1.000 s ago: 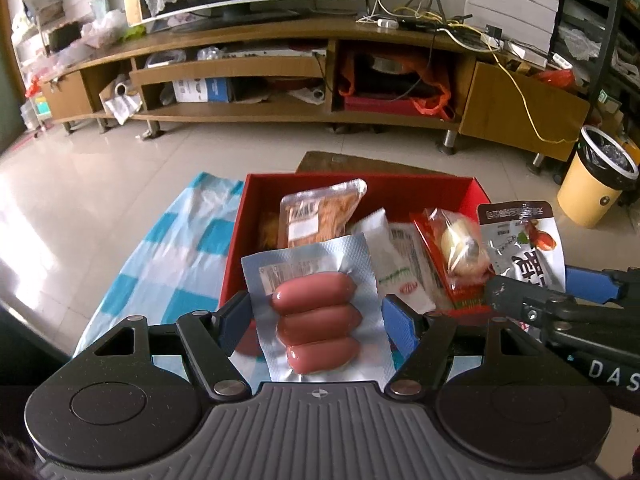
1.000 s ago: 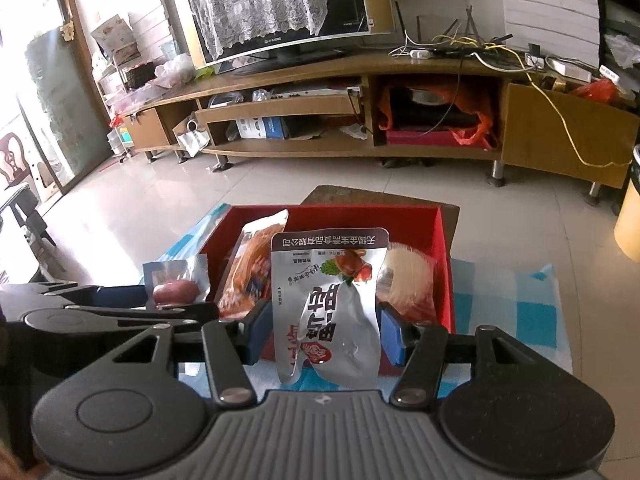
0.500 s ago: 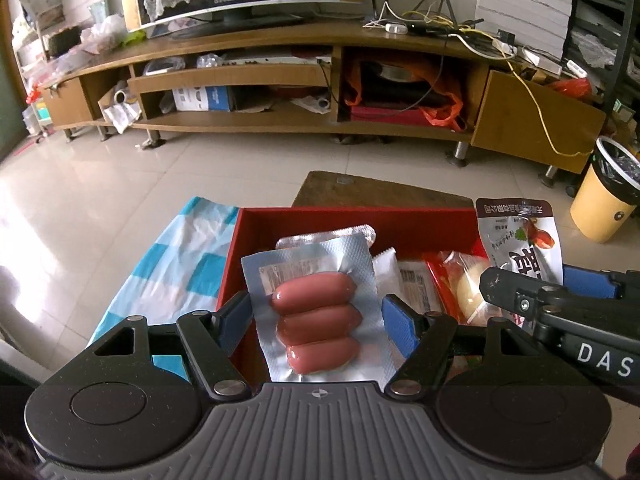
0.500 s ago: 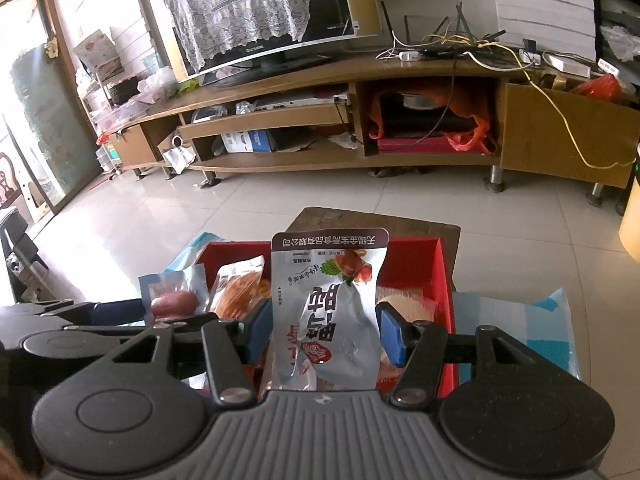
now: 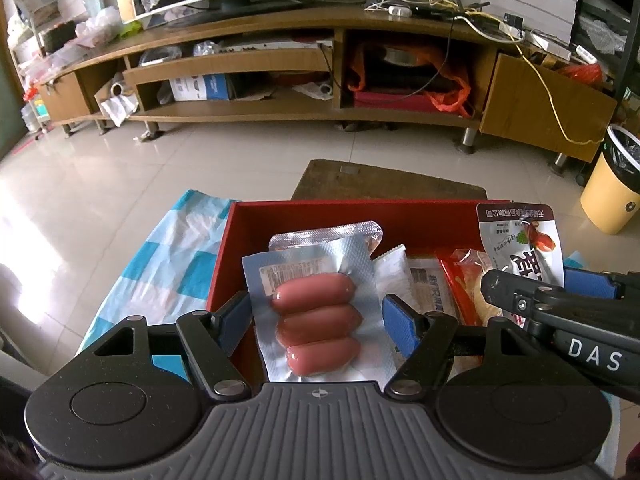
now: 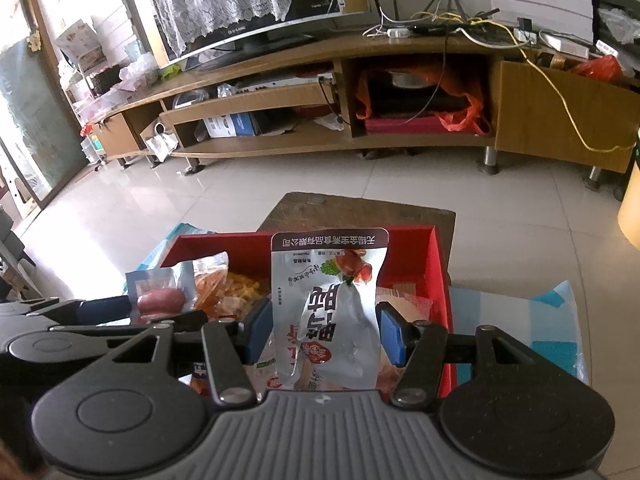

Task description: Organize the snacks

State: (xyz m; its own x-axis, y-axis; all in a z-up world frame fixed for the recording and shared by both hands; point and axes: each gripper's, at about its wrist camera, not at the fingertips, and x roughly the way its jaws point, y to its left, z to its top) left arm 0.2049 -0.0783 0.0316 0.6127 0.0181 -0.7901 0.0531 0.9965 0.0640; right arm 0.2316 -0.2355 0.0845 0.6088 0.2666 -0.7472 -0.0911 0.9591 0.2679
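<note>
Sausage pack (image 5: 316,312): pinched between my left gripper (image 5: 316,314) pads, above the red box's (image 5: 224,264) left wall. Silver snack pouch (image 6: 328,312): my right gripper (image 6: 326,330) clamps it, over the box's right half. Other snack packets (image 5: 424,284) lie inside. Box sits on checked cloth (image 5: 168,264).

Television (image 6: 256,4) (lace-draped), perhaps bin (image 5: 610,184)

Both grippers, left (image 5: 316,316) and right (image 6: 323,330), were black, with blue pads (image 5: 394,326), silver screws and a ribbed grey body; white letters "DAS" marked the right one.
</note>
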